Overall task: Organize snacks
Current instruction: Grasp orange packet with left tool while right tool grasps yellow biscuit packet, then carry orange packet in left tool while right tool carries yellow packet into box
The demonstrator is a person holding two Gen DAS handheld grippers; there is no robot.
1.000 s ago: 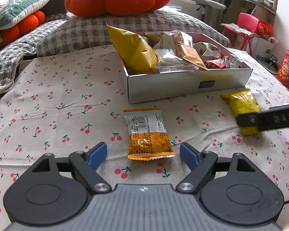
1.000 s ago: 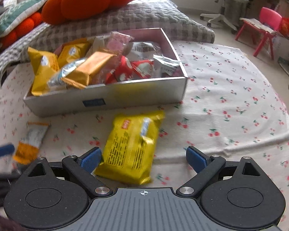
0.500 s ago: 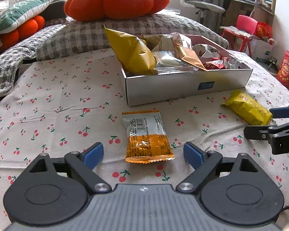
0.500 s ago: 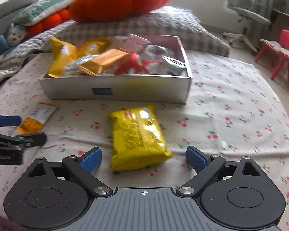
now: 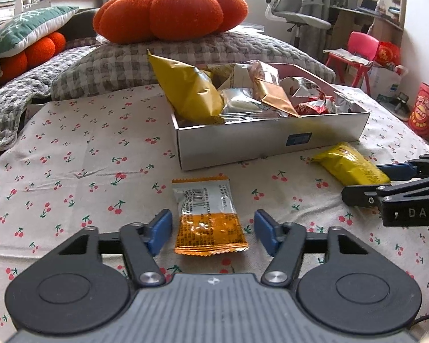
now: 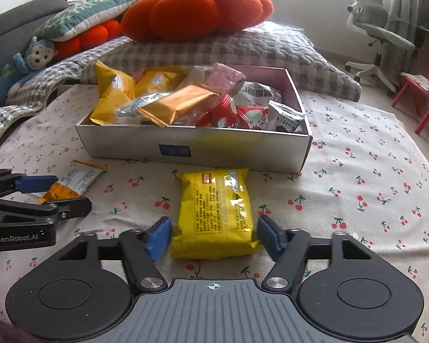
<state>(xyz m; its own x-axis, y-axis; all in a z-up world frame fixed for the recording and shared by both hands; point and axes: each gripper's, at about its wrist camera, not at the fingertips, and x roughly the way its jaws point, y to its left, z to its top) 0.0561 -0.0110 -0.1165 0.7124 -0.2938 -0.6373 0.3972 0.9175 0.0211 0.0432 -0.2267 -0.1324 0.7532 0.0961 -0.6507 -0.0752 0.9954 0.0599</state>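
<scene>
An orange and silver snack packet (image 5: pixel 207 214) lies flat on the cherry-print sheet; it also shows in the right wrist view (image 6: pixel 73 181). My left gripper (image 5: pixel 211 233) is open with its blue pads on either side of the packet's near end, not gripping. A yellow snack pack (image 6: pixel 217 213) lies flat in front of the silver box (image 6: pixel 214 150); it also shows in the left wrist view (image 5: pixel 350 167). My right gripper (image 6: pixel 213 237) is open, its pads either side of the yellow pack's near end. The box (image 5: pixel 271 143) holds several snack packets.
A grey checked pillow (image 5: pixel 123 65) and an orange pumpkin cushion (image 5: pixel 171 14) lie behind the box. A blue monkey toy (image 6: pixel 28 65) sits at the far left. An office chair (image 6: pixel 377 25) and a pink chair (image 5: pixel 357 54) stand beyond the bed.
Both grippers have moved forward and lower, so each packet now sits between its gripper's pads. The jaws have narrowed a little. The right gripper has swung to face the yellow pack squarely.
</scene>
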